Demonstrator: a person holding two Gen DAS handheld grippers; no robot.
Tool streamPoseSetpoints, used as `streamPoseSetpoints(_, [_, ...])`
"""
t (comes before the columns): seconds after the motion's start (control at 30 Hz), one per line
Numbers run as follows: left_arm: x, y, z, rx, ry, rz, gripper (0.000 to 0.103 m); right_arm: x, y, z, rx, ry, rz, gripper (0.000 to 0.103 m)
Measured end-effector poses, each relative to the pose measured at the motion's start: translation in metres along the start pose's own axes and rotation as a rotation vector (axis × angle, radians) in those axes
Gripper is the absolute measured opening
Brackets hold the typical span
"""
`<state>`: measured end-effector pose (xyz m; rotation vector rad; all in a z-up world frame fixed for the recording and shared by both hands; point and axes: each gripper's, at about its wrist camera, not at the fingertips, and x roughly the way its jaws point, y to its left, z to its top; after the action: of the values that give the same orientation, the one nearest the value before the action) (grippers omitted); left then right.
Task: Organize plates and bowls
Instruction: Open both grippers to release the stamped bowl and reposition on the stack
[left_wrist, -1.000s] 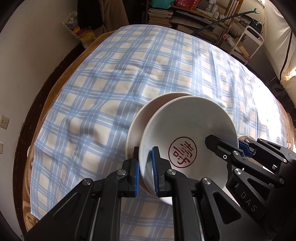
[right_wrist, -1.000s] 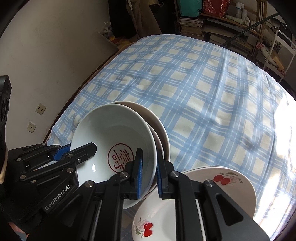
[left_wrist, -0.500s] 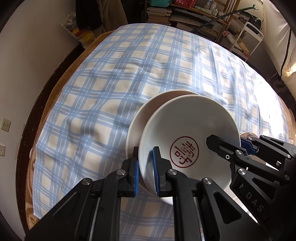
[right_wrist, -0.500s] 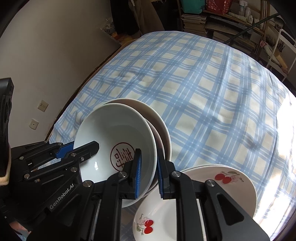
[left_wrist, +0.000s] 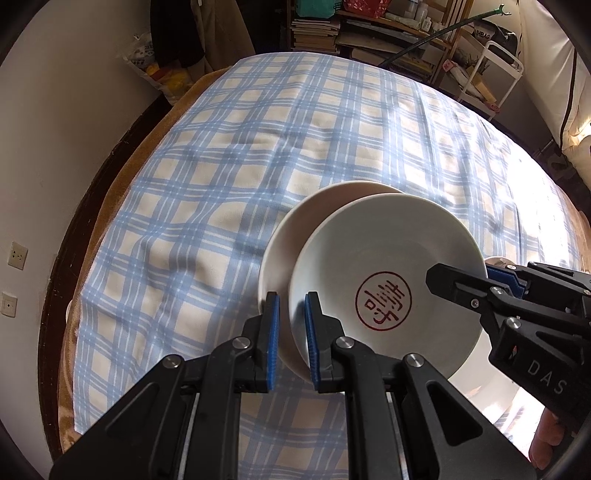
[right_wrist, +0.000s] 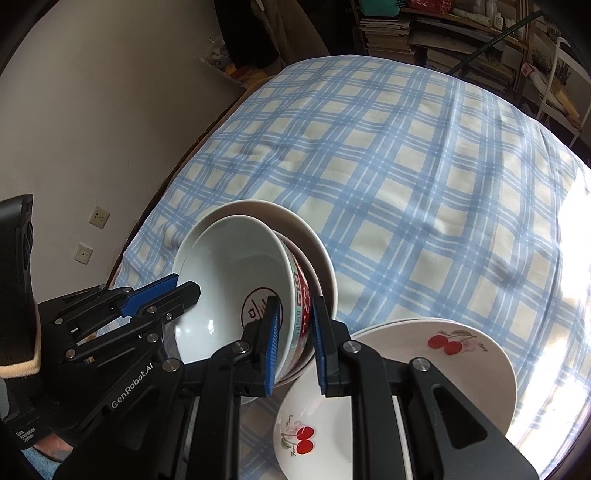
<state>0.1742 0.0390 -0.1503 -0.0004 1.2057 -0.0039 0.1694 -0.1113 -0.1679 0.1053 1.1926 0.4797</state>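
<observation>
**Stacked bowls held at both rims, above the cloth**

The checked cloth (left_wrist: 207, 206) covers the worktop; the cherry plates (right_wrist: 443, 365) lie nested near its front edge; the stacked bowls (left_wrist: 384, 273) hang tilted beside them, apart from the cloth. The left gripper (left_wrist: 290, 332) is clamped on one rim; the right gripper (right_wrist: 295, 339) is clamped on the opposite rim. Step in hand, as judged: carrying the stack. The next move calls for levelling both hands together, then lowering evenly.
</observation>
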Motion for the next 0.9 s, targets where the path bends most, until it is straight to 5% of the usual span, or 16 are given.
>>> streamPoseSetpoints(0.23, [-0.009,0.004,0.0,-0.003,-0.017,-0.004,0.014,-0.014,-0.004,0.002,0.015,-0.041,0.02,0.024])
streamPoseSetpoints(0.3, [-0.016,0.006,-0.001,0.002,-0.037,0.013,0.015,-0.019,-0.004,0.002,0.01,-0.051,0.016,0.034])
streamPoseSetpoints(0.37, [-0.022,0.01,-0.002,0.002,-0.056,0.04,0.019,-0.024,-0.005,0.003,0.004,-0.069,0.001,0.062])
streamPoseSetpoints(0.5, [-0.024,0.024,0.0,-0.032,-0.06,0.076,0.034,-0.034,-0.014,0.005,0.008,-0.1,-0.035,0.074])
streamPoseSetpoints(0.57, [-0.023,0.033,0.002,-0.058,-0.058,0.088,0.046,-0.036,-0.021,0.006,0.02,-0.105,-0.056,0.093])
streamPoseSetpoints(0.63, [-0.023,0.039,0.002,-0.072,-0.061,0.112,0.049,-0.037,-0.029,0.007,0.03,-0.113,-0.085,0.102])
streamPoseSetpoints(0.9, [-0.009,0.041,0.003,-0.066,0.001,0.138,0.071,-0.02,-0.056,0.007,0.083,-0.066,-0.132,0.103])
